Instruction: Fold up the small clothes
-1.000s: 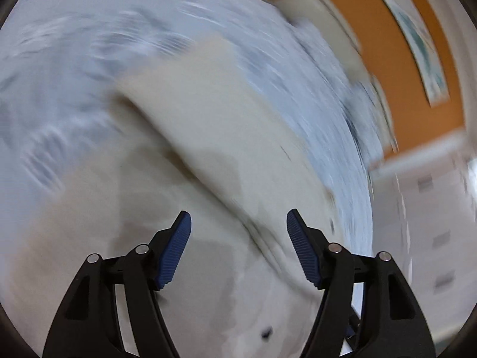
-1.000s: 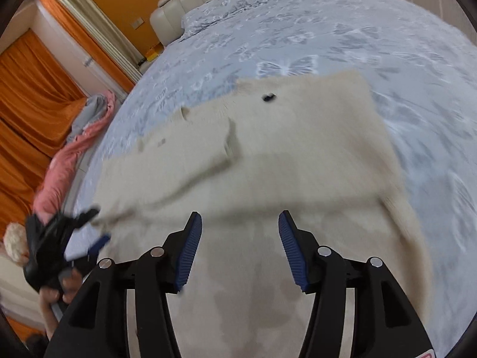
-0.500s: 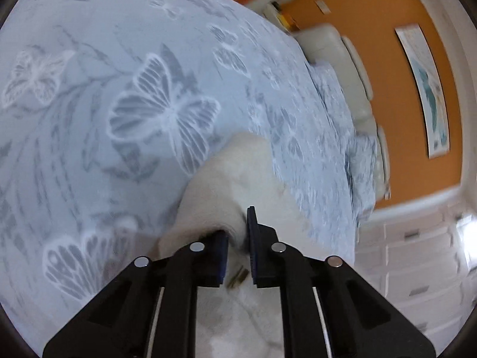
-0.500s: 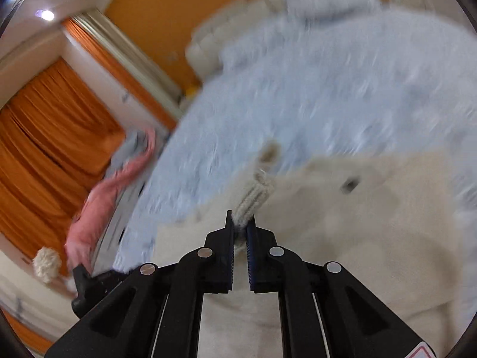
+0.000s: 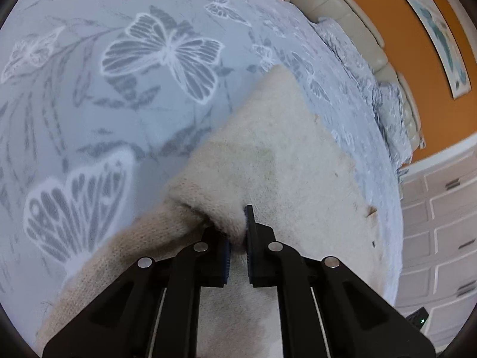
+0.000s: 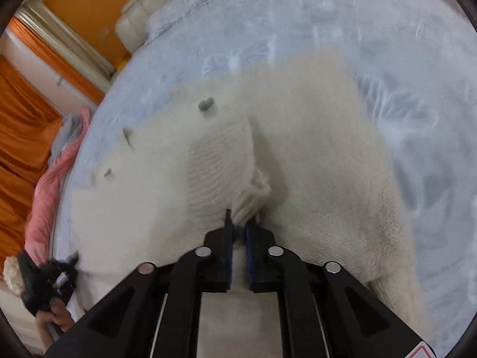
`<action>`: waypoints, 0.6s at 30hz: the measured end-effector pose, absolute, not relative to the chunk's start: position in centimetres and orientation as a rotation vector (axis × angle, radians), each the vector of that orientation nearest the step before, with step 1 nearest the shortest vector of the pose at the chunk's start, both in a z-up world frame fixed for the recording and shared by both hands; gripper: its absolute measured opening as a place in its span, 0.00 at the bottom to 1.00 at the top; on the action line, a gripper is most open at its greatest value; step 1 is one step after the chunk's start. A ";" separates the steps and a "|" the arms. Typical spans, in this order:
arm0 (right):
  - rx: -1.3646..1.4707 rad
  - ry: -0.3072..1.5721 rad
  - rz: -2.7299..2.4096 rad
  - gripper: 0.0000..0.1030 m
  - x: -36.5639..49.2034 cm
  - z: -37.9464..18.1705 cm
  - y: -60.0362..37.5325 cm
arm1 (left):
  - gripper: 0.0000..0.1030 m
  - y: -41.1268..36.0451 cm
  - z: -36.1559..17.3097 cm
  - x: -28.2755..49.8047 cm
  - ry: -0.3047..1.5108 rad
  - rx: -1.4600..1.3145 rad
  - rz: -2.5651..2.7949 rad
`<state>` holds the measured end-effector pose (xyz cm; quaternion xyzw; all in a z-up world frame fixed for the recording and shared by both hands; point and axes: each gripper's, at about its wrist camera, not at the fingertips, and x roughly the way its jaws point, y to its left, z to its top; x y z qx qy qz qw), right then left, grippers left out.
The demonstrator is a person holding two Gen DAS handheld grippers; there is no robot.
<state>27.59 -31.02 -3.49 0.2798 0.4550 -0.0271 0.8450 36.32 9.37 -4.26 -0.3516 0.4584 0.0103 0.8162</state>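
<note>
A cream knitted sweater (image 5: 277, 161) lies on a bed with a blue-grey butterfly cover (image 5: 89, 68). My left gripper (image 5: 237, 232) is shut on a bunched fold of the sweater at its left edge and holds it just above the cover. In the right wrist view the same sweater (image 6: 313, 149) spreads across the bed. My right gripper (image 6: 237, 232) is shut on a ribbed cuff or hem (image 6: 250, 200) pulled up over the body. The left gripper also shows at the lower left of the right wrist view (image 6: 59, 268), held by a hand.
A cream padded headboard (image 5: 357, 29) and pillows (image 5: 390, 113) stand at the bed's far end against an orange wall. White drawers (image 5: 441, 223) are on the right. Pink clothing (image 6: 50, 185) lies by the bed's left edge near orange curtains (image 6: 21, 119).
Both grippers were open a second ago and have closed on the sweater. Since half a second ago both have lifted their held parts inward over the sweater body.
</note>
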 end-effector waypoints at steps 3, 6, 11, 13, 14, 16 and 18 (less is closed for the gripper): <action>0.550 0.875 -0.128 0.09 26.0 1.0 -30.4 | 0.08 9.0 -3.8 35.7 0.973 -0.677 0.012; 0.417 0.789 -0.108 0.12 26.1 4.8 -26.6 | 0.09 8.8 -4.1 35.5 0.965 -0.643 0.001; 0.241 0.938 0.315 0.11 32.0 3.8 -12.3 | 0.09 7.3 -3.2 35.7 0.976 -0.503 0.027; 0.191 1.004 0.381 0.11 34.0 2.2 -8.4 | 0.09 6.9 -3.1 35.7 0.986 -0.463 0.026; 0.153 1.044 0.385 0.11 35.0 0.9 -6.9 | 0.09 6.9 -3.1 35.8 0.991 -0.455 0.022; 0.102 1.100 0.343 0.07 35.6 -1.1 -7.1 | 0.10 7.1 -3.2 36.0 1.003 -0.437 0.008; 0.140 1.107 0.326 0.00 35.6 -2.2 -11.0 | 0.10 7.2 -3.2 36.2 1.011 -0.420 -0.008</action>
